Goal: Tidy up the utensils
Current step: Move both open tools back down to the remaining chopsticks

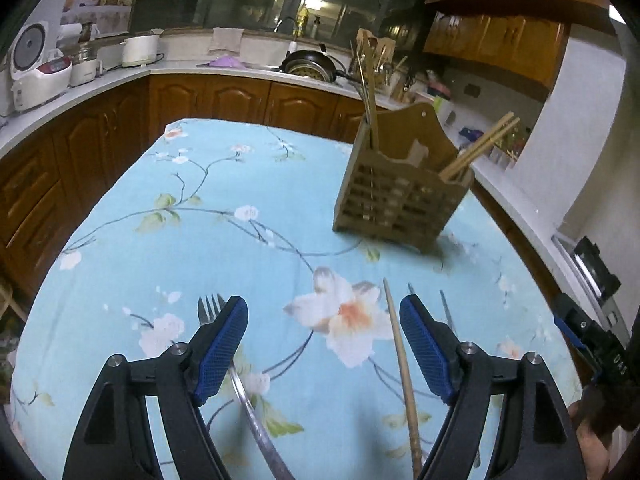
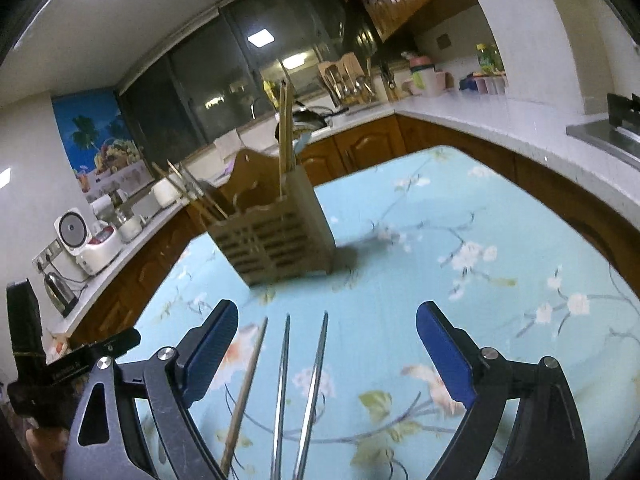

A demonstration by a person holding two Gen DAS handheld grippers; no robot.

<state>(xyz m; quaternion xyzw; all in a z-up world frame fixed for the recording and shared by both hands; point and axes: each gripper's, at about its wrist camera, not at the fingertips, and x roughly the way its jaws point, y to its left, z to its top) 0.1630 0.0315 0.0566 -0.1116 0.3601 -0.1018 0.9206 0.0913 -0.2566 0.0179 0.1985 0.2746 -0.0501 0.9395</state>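
Pale blue cloth printed with white and peach blossoms covers the table, which fills the ground ahead of both tools and is ringed by brown wooden kitchen cabinets under a white counter.

A slatted wooden utensil holder stands upright on the cloth, well ahead of the left gripper and off to its right; from the right gripper it stands ahead and a little to the left. Chopsticks lean out of its compartments.

The left gripper's blue-padded jaws stand wide apart with nothing pressed between them. A wooden chopstick lies flat on the cloth in the gap, close to the right-hand finger, pointing away from the tool. A metal fork lies under the left-hand finger, its tines showing just beyond the fingertip and its handle running back into the gap.

The right gripper's jaws are also spread wide, gripping nothing. Between them, nearer the left-hand finger, lie two metal chopsticks side by side, with the wooden chopstick just left of them.
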